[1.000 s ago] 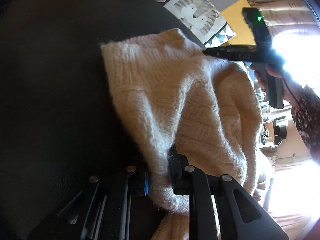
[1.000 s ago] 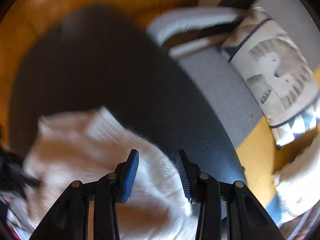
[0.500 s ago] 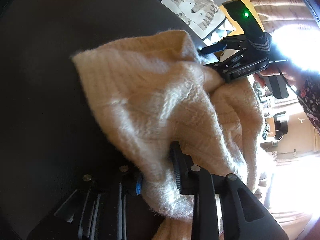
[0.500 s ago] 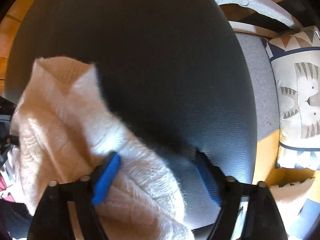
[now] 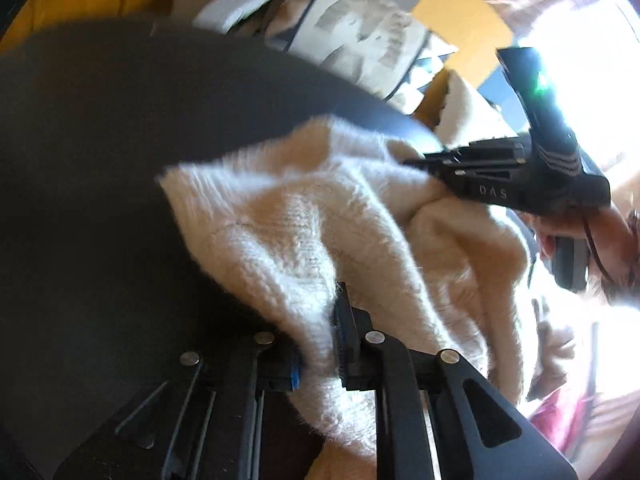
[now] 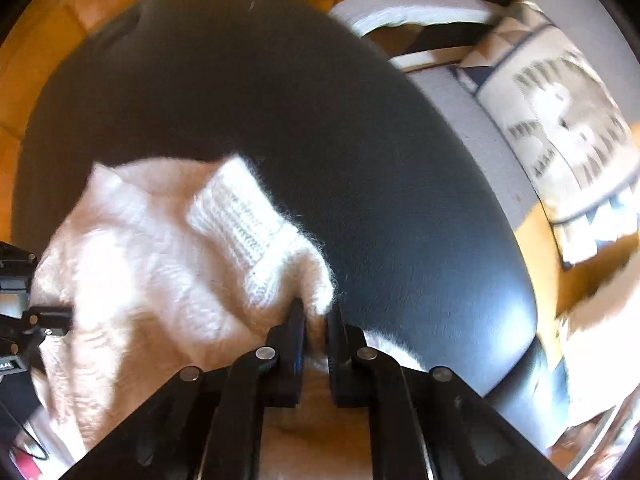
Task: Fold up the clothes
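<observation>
Sweater: a cream, fuzzy knit sweater [image 5: 320,232] lies bunched on the near side of a round black surface, partly draped over its edge toward the person; a ribbed cuff or hem [image 6: 244,220] lies folded on top, pointing toward the middle of the surface.
Surface: the black leather-like round seat or pouffe [image 6: 320,128] carries the sweater; most of its far half is bare.
Left gripper: the left gripper [image 5: 316,344] is clenched on a thick fold of the sweater at the near edge, knit pinched between its two pads, one with a blue edge.
Right gripper: the right gripper [image 6: 316,340] is clamped on a bunch of the sweater just below the ribbed cuff, jaws nearly together with fabric between them; in the left wrist view it [image 5: 424,164] reaches in from the right with its tips buried in the knit.
Hand: a hand [image 5: 600,236] grips the right gripper's handle, a patterned sleeve just behind it.
Surroundings: a patterned cushion [image 6: 560,120] rests on a grey seat [image 6: 480,120] beyond the black surface; an orange-yellow floor [image 6: 40,80] shows around it.
Image quality: both views are motion-blurred; bright window glare washes out the right of the left wrist view.
</observation>
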The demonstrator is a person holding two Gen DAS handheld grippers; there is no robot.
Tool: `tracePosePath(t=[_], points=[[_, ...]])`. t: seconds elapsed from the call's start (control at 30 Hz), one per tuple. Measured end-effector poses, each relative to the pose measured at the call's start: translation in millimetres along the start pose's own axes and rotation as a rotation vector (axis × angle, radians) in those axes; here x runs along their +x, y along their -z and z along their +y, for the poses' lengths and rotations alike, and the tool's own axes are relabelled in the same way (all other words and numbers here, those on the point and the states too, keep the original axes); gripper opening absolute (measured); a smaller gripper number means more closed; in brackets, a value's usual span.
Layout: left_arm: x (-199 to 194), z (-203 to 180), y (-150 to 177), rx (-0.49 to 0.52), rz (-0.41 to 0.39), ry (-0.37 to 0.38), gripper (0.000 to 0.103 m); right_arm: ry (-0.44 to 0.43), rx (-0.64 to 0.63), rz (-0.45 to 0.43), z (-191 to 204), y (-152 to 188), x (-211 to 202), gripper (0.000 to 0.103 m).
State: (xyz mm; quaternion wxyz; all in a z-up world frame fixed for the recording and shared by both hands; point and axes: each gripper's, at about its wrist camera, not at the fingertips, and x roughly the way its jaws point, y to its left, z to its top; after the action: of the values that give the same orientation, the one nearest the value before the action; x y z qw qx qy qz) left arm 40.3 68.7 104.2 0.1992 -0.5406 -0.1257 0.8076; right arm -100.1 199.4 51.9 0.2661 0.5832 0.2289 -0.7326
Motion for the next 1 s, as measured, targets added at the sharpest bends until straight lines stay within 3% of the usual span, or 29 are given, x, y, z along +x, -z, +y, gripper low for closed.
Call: tracePosePath(t=[0.1,0.27,0.4,0.57,0.73,0.9,1.0], points=[[-28.9,-27.0,-8.7,0.096,-0.050,-0.022,0.013,0.000,0.177,-0.139,-6.4,34.9,-39.9,0.008],[-84.4,-68.7,-17.9,0.209,-0.127,-0.027,0.013,-0.083,0.456,-0.338,-18.2,101.1,-122.1,0.008],[-120.7,-101.0,-35.8,0.249,-0.183,-0.026,0.013,-0.149,0.650,-0.438,-11.2,162.6,-168.0,0.008],[-153.5,-125.7,-68.7,0.299,-0.262,0.054,0.013,-0.234,0.855,-0.509,-17.9,218.2,-210.7,0.008],[-135.4,-119.2,-83.8,0.419,-0.098,0.066,0.013,-0.169,0.900,-0.482,2.8,241.1,-231.4,0.008],[-108.3,-60.8,-67.1,0.375,0.051,0.008,0.013,-0.109,0.968,-0.339,47.5,265.5,-196.1,0.008],[-81.0,-44.8,-59.1,0.400,0.132,0.008,0.013,-0.118,1.058,-0.247,67.9,285.1,-162.3,0.008]])
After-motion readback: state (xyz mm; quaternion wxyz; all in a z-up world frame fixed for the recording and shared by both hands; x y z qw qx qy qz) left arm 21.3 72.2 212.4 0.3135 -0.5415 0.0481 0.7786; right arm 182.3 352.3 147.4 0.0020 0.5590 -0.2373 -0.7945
